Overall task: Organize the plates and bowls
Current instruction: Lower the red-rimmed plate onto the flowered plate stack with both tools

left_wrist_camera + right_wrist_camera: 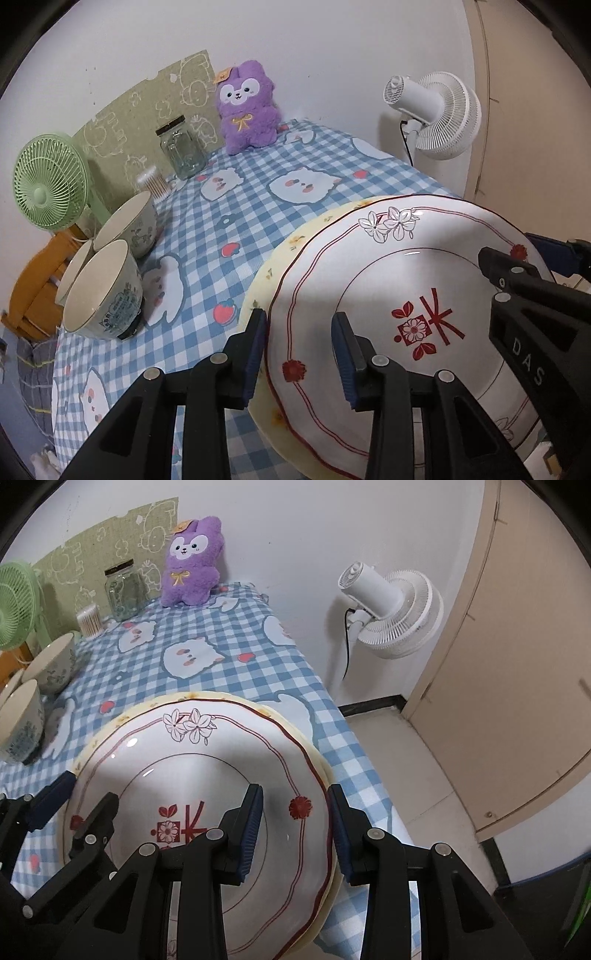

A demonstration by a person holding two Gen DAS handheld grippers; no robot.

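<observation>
Now both tools, L [299, 354] & R [295, 827], straddle white plate [388, 280] rim w/ pads apart, grip unclear.

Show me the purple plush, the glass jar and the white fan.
Purple plush [248, 122], left wrist view, on its belly.
Glass jar [183, 151], left wrist view, on its glass wall.
White fan [373, 587], right wrist view, on its motor housing.
</observation>
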